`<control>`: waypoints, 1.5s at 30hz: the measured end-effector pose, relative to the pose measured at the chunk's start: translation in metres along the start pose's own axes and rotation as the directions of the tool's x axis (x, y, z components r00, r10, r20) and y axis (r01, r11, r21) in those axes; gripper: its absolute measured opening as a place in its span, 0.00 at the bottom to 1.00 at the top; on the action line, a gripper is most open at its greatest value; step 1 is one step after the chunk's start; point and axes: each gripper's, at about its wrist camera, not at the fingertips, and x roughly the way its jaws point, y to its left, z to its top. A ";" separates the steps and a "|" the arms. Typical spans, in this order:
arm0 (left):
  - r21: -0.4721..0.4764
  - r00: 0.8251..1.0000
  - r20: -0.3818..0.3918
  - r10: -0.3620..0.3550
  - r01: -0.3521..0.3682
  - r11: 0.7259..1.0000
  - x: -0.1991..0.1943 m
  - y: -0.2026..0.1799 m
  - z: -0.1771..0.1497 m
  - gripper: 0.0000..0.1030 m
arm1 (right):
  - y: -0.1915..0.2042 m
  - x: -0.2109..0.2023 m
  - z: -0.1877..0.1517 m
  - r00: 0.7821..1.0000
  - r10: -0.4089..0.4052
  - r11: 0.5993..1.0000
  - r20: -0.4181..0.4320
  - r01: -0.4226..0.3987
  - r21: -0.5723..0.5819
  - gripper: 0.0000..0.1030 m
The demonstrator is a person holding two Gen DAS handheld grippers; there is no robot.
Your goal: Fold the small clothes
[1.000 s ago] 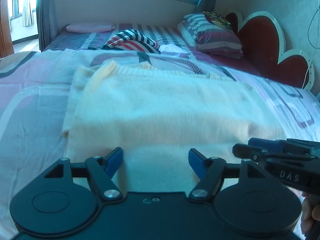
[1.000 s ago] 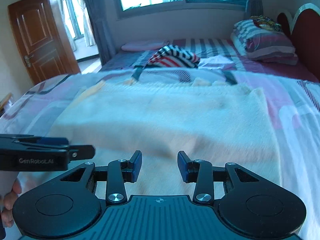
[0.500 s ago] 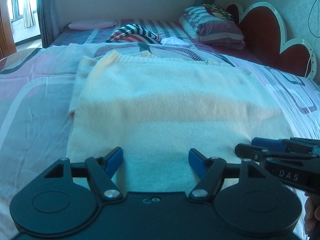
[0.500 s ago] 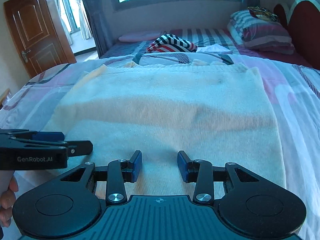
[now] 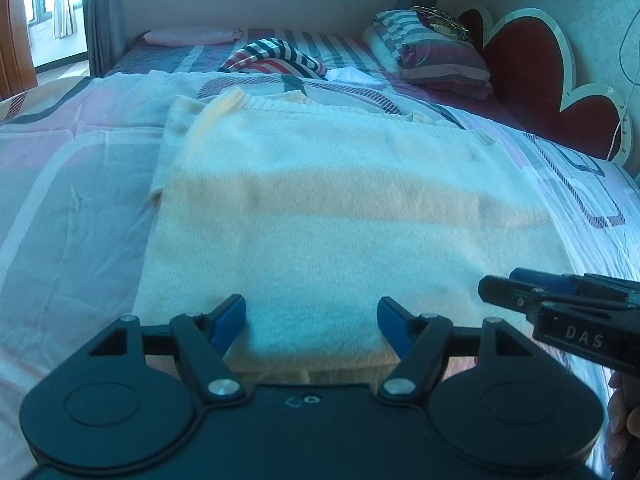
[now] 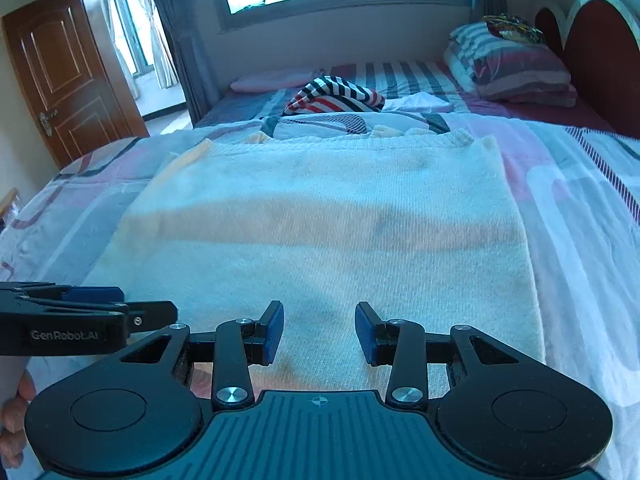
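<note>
A cream knit sweater (image 5: 340,208) (image 6: 320,216) lies flat on the patterned bedspread (image 5: 72,208), its sleeves tucked in along the sides. My left gripper (image 5: 311,314) hovers open over the sweater's near hem, with nothing between its blue pads. To its right, my right gripper (image 6: 319,320) hovers over the same hem, its jaws narrower but open and empty. Each gripper shows in the other's view: the right gripper (image 5: 500,290) at the right edge, the left gripper (image 6: 160,314) at the left edge. A hand (image 6: 16,420) holds the left one.
A crumpled striped garment (image 6: 336,96) and a white cloth (image 6: 420,102) lie behind the sweater. Striped pillows (image 6: 508,68) rest against a heart-shaped headboard (image 5: 548,92) at the far right. A pink folded cloth (image 5: 192,36) lies under the window; a wooden door (image 6: 60,76) stands at left.
Both grippers have drawn back toward the sweater's near edge, so its hem now shows beneath the fingers. Their jaws have not changed, and the sweater lies as before.
</note>
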 end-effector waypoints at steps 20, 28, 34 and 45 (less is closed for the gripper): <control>-0.263 0.989 -0.053 -0.137 0.119 0.958 -0.027 0.034 -0.032 0.66 | 0.001 -0.010 -0.004 1.000 0.030 0.999 0.009 -0.031 0.019 0.39; -0.629 0.939 0.140 -0.313 0.329 0.704 0.002 0.079 -0.046 0.65 | 0.002 -0.005 0.001 0.999 0.040 0.999 0.022 -0.040 0.015 0.39; -0.684 0.922 0.278 -0.270 0.388 0.618 0.028 0.094 -0.031 0.65 | 0.001 0.011 0.018 0.998 0.036 0.999 0.049 -0.037 0.010 0.39; -0.685 0.911 0.355 -0.208 0.405 0.605 0.060 0.099 -0.004 0.38 | 0.004 0.062 0.062 0.995 -0.002 1.000 0.103 0.003 -0.016 0.39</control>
